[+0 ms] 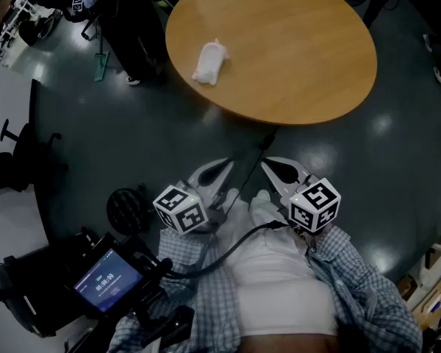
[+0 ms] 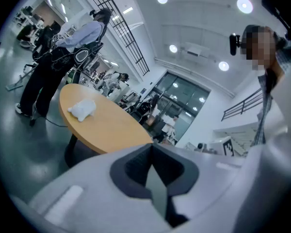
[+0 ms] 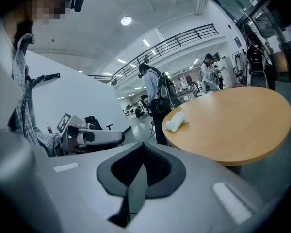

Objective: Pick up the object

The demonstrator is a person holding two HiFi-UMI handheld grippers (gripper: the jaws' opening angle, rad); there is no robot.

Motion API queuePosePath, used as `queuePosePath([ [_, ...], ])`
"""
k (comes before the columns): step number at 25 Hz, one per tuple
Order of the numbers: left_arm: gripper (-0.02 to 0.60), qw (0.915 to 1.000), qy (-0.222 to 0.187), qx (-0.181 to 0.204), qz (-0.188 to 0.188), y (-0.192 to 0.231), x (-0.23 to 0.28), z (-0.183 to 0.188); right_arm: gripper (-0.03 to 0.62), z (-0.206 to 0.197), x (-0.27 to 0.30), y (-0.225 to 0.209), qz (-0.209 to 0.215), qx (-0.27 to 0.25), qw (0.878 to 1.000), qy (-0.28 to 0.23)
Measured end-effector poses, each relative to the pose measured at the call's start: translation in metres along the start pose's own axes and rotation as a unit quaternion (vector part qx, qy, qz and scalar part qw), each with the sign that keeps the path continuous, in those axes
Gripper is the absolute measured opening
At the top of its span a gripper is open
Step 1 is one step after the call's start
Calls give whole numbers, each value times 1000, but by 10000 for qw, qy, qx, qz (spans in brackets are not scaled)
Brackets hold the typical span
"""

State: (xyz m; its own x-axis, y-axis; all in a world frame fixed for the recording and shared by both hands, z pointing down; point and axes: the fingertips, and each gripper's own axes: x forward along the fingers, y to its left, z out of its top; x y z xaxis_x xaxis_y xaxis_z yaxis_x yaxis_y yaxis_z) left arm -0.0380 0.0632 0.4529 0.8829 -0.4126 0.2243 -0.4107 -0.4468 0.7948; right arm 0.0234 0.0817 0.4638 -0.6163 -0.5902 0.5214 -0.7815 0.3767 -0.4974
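A white, soft-looking object (image 1: 209,62) lies near the left edge of a round wooden table (image 1: 294,50). It also shows in the left gripper view (image 2: 82,109) and in the right gripper view (image 3: 175,121). Both grippers are held close to the person's body, well short of the table and above the dark floor. My left gripper (image 1: 219,169) is shut with nothing between its jaws, which meet in its own view (image 2: 153,148). My right gripper (image 1: 275,166) is likewise shut and empty (image 3: 143,148). The two grippers point toward the table side by side.
A person (image 1: 132,28) stands by the table's far left side. An office chair (image 1: 15,134) is at the left. A dark device with a lit screen (image 1: 106,278) sits at the lower left, beside a round black base (image 1: 128,210). Cables run across the person's lap.
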Motion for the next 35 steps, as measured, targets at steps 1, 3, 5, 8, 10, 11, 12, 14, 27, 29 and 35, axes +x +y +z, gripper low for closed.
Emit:
queuePosePath([
  [1,3,10000,-1,7,7,0,0,0,6,0,0,0,3,4,10000,4],
  [3,3,10000,-6,12,19,1,0,1,6,2,0,-1,11,7,10000,7],
  [5,3,10000,-15,12,25,1,0,2,6,3,1,-2,23,4,10000,5],
  [8,3,10000,-32,14,35,1,1,3,6,4,2,-2,48,-3,10000,16],
  [10,3,10000,-46,6,54,2,1,5,6,5,3,-3,74,-10,10000,28],
  [11,3,10000,-53,0,68,2,1,6,6,6,4,-3,90,-12,10000,31],
  [12,3,9999,-59,-5,83,3,1,6,6,6,5,-3,105,-13,9999,32],
  [14,3,9999,-70,-8,108,3,2,7,6,8,5,-3,119,-5,9999,30],
  [27,3,9983,-418,1,414,25,-13,25,6,10,20,-9,162,94,9998,92],
  [29,3,9979,-483,58,439,30,-19,30,6,6,23,-7,161,129,9998,52],
  [35,3,9964,-616,432,398,-19,-20,41,6,18,-24,0,106,-9,9996,-262],
])
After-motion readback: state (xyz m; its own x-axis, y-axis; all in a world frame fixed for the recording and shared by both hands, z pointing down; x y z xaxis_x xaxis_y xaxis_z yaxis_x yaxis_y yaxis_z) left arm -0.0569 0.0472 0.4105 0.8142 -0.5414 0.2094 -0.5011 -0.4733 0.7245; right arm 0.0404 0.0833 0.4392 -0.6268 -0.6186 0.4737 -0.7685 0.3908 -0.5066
